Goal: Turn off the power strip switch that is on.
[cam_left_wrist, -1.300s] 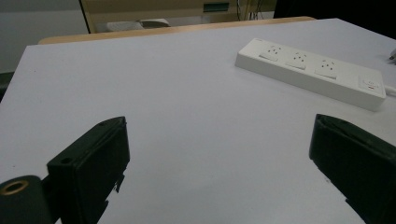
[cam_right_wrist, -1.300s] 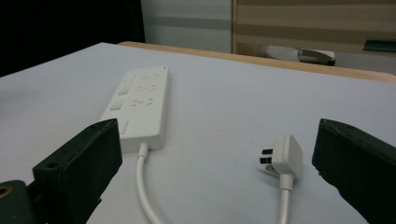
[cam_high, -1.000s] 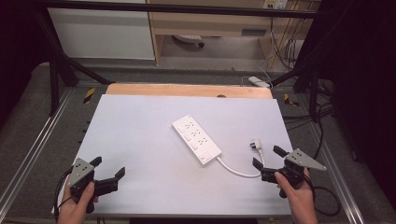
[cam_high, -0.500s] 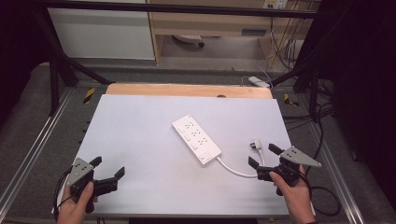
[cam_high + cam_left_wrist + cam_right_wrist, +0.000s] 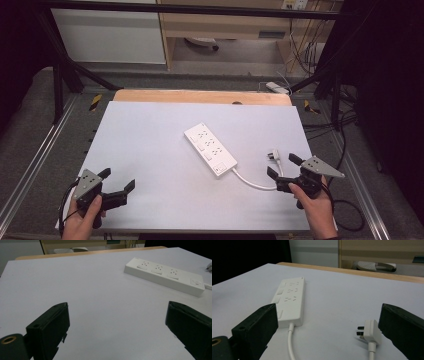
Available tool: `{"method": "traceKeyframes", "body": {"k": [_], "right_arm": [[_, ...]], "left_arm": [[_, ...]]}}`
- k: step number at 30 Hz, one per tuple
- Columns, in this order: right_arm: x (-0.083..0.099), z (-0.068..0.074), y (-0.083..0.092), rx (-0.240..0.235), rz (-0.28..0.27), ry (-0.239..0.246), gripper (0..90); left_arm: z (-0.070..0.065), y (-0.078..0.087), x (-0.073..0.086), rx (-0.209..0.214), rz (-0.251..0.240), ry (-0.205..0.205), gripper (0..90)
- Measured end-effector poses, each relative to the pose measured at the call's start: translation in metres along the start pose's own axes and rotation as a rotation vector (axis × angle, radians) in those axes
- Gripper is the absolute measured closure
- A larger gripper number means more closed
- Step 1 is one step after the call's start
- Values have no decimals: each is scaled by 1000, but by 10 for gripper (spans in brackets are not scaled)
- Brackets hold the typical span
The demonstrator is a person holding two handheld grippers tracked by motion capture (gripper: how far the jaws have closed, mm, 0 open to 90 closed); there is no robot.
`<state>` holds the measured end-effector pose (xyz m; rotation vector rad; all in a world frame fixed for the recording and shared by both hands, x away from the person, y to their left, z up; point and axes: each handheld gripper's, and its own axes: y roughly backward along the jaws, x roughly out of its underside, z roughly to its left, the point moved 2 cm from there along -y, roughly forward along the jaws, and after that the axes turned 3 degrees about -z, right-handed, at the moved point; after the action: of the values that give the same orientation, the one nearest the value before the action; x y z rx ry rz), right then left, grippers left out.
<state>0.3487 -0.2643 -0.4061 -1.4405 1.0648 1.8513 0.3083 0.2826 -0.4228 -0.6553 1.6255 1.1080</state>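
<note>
Plug (image 5: 369, 333) is lying flat on the table (image 5: 150, 145), prongs pointing toward the power strip (image 5: 210, 149), just ahead of the right hand-held gripper (image 5: 281, 167) and close inside its right-hand jaw in the right gripper view. Its white cable (image 5: 252, 182) is curving back from the strip's near end, passing under that hand-held gripper's left jaw and looping round to the plug. Over the last second the right hand-held gripper has been sliding leftward and forward along the table's near edge, so its wide-spread jaws are now bracketing both plug and cable rather than sitting beside them. Nothing is being held yet; the jaws are standing well apart above the surface. That shift is looking like the approach for a grasp on the plug, likely before seating it in one of the strip's sockets. The left hand-held gripper (image 5: 118, 180) is hovering near the opposite corner, jaws likewise wide, with the strip well ahead and to its right, and it has hardly moved.
</note>
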Motion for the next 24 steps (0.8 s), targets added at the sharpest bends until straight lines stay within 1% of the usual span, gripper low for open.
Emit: {"method": "traceKeyframes", "body": {"k": [4, 8, 14, 17, 19, 21, 24], "right_arm": [[-1, 0, -1, -2, -3, 4, 32], [0, 2, -2, -8, 8, -5, 31], [0, 3, -4, -14, 30, 4, 36], [-2, 3, -5, -19, 31, 11, 37], [-6, 5, -5, -27, 28, 13, 34], [-9, 7, -5, -28, 27, 20, 31], [-13, 8, -5, -29, 24, 17, 31]], "left_arm": [[0, -1, 0, 0, 3, -1, 54], [0, 0, 0, -4, -1, 3, 53], [1, -1, 1, 0, 3, 8, 54], [1, -1, 1, 2, 3, 6, 54], [1, -1, 0, 2, 3, 5, 54], [1, -1, 0, 3, 5, 3, 53], [1, -1, 1, 5, 7, -3, 53]]}}
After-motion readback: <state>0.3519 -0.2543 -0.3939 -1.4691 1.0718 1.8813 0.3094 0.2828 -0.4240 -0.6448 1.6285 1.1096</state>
